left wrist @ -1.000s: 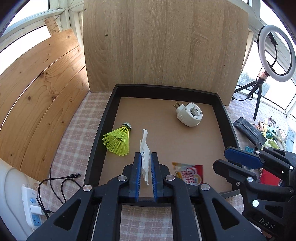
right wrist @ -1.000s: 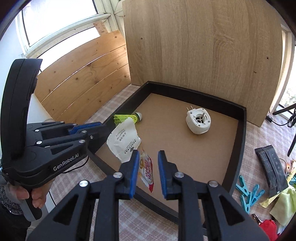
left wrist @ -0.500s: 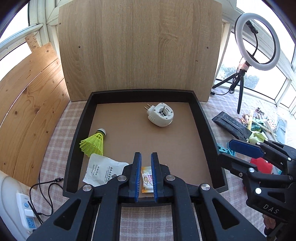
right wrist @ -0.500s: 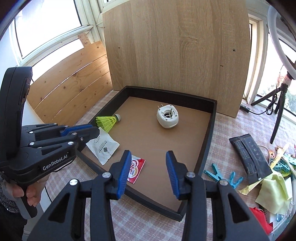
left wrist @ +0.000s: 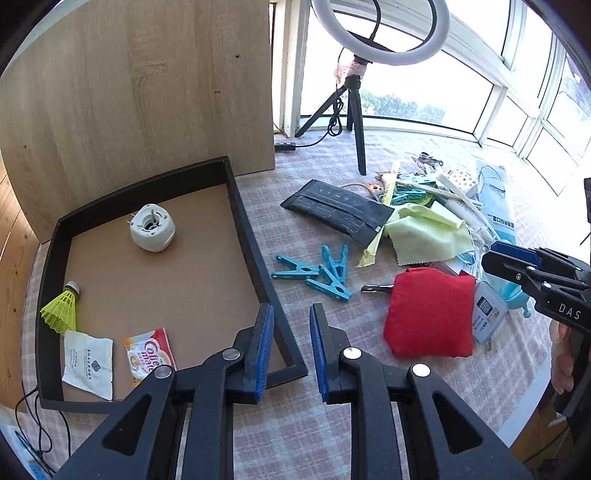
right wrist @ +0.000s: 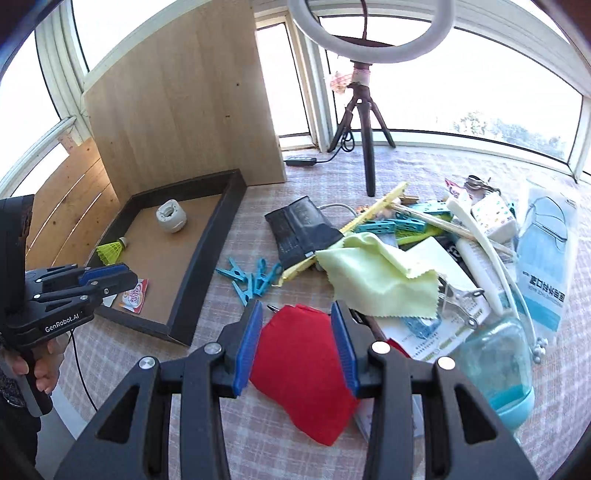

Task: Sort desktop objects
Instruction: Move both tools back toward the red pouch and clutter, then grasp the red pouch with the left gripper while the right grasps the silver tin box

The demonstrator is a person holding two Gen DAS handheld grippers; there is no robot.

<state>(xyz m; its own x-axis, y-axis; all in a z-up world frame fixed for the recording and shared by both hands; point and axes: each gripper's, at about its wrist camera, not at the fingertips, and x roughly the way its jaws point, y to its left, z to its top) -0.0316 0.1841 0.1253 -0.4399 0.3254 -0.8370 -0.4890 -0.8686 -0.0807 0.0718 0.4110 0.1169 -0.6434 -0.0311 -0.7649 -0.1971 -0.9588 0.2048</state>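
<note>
Checked tablecloth [left wrist: 424, 406] covers the work surface. Upright wooden board [right wrist: 184, 110] stands at the rear. Ring light [right wrist: 369, 29] on tripod stands before curved windows [right wrist: 498, 92]; strong daylight. Outside, apparently trees, overexposed.

I can read "GenRobot.AI" in white on my left gripper [right wrist: 92, 282] and "DAS" on my right gripper [left wrist: 513, 258]. A red and white sachet [left wrist: 149, 356] in the tray reads "Coffee mate". Other print is too small.
</note>
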